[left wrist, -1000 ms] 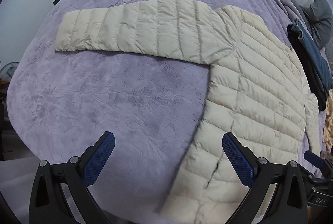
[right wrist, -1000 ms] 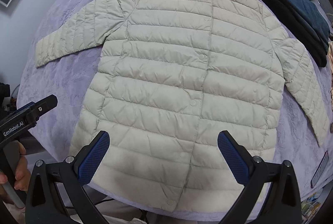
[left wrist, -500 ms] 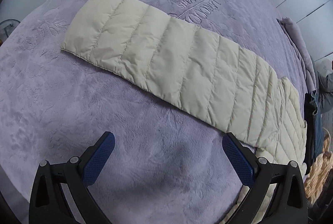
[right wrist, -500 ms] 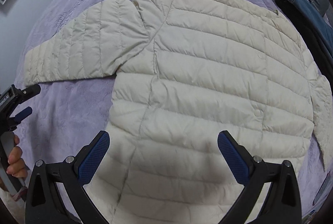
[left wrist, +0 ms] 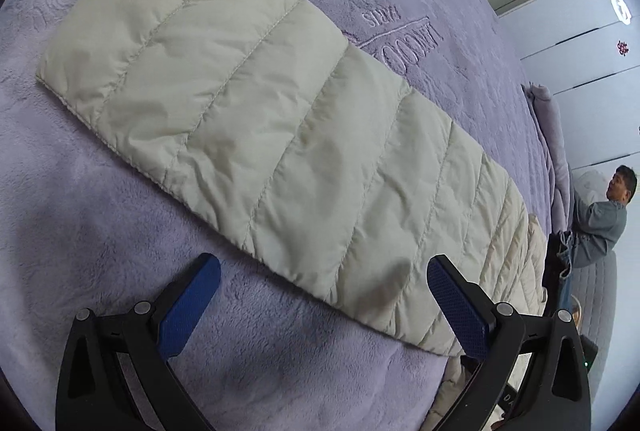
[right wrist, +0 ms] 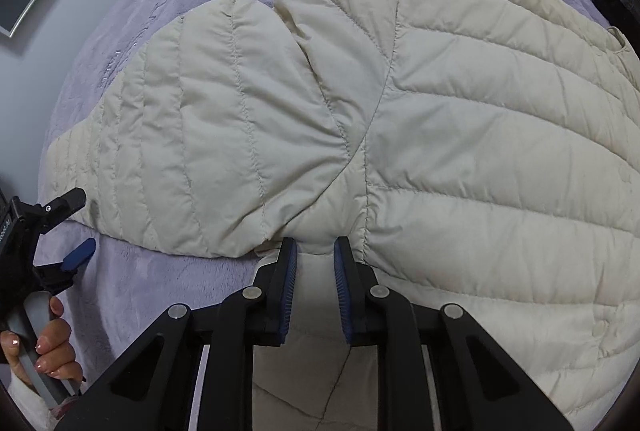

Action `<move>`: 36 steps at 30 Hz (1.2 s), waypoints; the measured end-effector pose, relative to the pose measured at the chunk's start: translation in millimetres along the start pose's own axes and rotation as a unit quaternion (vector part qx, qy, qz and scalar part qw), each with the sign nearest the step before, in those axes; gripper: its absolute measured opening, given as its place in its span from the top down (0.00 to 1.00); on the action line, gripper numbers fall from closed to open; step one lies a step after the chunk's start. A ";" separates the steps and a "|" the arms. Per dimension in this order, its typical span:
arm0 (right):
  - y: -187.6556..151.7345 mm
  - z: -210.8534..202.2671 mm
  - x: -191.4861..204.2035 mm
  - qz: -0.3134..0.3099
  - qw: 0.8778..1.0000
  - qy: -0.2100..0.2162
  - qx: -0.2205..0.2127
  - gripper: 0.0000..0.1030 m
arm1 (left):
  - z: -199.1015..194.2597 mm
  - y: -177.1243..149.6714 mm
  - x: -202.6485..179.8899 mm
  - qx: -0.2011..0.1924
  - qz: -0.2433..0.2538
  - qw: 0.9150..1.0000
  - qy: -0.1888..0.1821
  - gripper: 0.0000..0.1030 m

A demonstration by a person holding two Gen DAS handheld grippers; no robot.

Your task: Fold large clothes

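The cream quilted jacket point(right wrist: 460, 119) is lying flat on the purple bed cover point(left wrist: 100, 231). The right gripper point(right wrist: 316, 255) has just been closing and is pinching a fold of jacket fabric under the armpit. The left gripper point(left wrist: 324, 295) is hovering spread wide over the sleeve point(left wrist: 256, 135), gripping nothing.

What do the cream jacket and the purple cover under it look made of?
Jacket: thin, smooth woven shell, probably nylon or polyester, with a faint sheen; stitched puffy channels suggest down or fibre fill. Cover: plush, matte fleece-like pile with an embossed pattern.
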State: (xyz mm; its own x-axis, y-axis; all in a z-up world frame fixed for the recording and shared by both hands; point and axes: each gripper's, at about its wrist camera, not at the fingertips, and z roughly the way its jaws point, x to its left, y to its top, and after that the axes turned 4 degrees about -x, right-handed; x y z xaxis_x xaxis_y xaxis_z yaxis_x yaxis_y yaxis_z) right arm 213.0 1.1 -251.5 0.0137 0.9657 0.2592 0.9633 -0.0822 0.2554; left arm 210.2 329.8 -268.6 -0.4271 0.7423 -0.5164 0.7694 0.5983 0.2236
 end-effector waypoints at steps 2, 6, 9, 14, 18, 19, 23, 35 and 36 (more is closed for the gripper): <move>0.6 2.0 0.3 0.002 1.000 0.005 -0.002 0.80 | 3.3 5.9 -3.3 -0.013 0.000 1.000 0.002 0.00; 2.2 4.4 3.8 -0.002 1.000 0.007 -0.005 0.80 | 2.9 13.1 -9.7 -0.045 -0.009 0.999 0.026 0.19; 0.2 3.0 0.6 -0.003 1.000 0.010 -0.005 0.80 | 1.5 17.7 -11.2 -0.053 0.001 0.998 0.043 0.67; -6.8 -2.4 -7.5 0.003 1.000 0.014 -0.007 0.80 | -15.9 24.1 -24.9 -0.059 0.037 0.998 -0.005 0.91; -10.2 -1.1 -13.2 0.015 1.000 0.020 -0.009 0.80 | -37.9 22.6 -60.3 -0.069 0.090 0.993 -0.045 0.91; -10.8 -1.4 -14.9 0.017 1.000 0.022 -0.010 0.80 | -42.9 21.5 -71.5 -0.069 0.102 0.991 -0.057 0.91; -12.9 -4.3 -20.7 0.021 0.999 0.029 -0.012 0.80 | -59.4 7.1 -127.2 -0.070 0.177 0.977 -0.094 0.91; -51.4 -103.0 -142.3 0.115 0.991 0.054 -0.048 0.79 | -16.2 -138.8 -312.8 0.018 0.394 0.913 -0.108 0.91; -57.4 -110.5 -161.0 0.128 0.990 0.041 -0.050 0.79 | -7.2 -156.4 -321.9 0.030 0.414 0.904 -0.102 0.91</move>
State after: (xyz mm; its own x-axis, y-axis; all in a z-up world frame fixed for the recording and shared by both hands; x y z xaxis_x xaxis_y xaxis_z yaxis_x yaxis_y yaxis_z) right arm 126.0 -176.8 -205.0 0.2279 0.8874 0.4008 0.8998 -0.3492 0.2616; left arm 223.9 -0.5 -131.4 0.3984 0.8540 -0.3347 0.8120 -0.1587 0.5616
